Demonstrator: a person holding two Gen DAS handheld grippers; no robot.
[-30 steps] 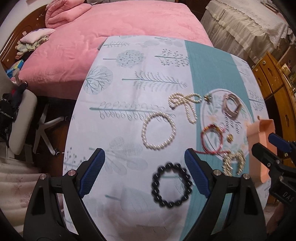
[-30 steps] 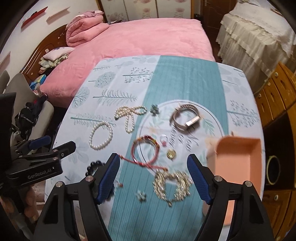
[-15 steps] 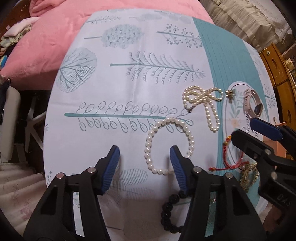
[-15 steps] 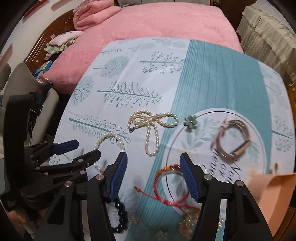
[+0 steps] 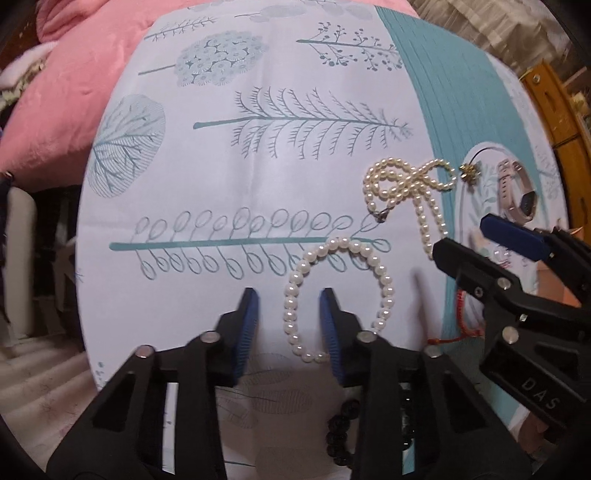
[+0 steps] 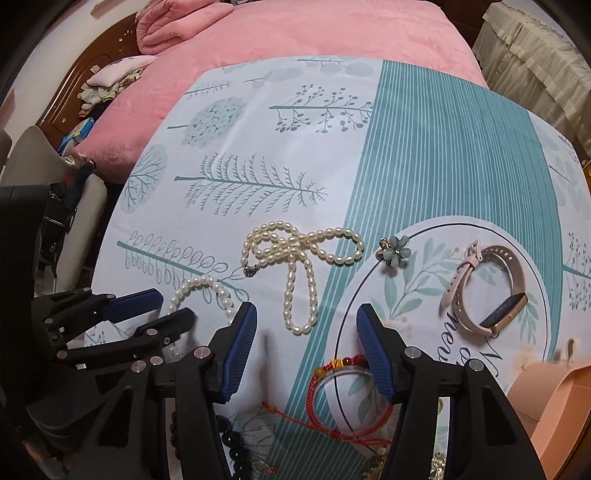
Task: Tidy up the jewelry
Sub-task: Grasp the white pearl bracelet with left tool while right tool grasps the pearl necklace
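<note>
pearl bracelet [image 5: 334, 295] strand lies between the closing left gripper [image 5: 289, 321] fingers

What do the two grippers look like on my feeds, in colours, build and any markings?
Both match: the left gripper and right gripper have black plastic scissor-style arms joined by round silver rivets, each finger faced with a ribbed blue pad. White letters "DAS" mark the right gripper's body in the left wrist view. No cables, sleeves or hands are visible.

Pink bedspread [image 6: 314, 33] behind leaf-print tablecloth [image 6: 258, 147]
</note>
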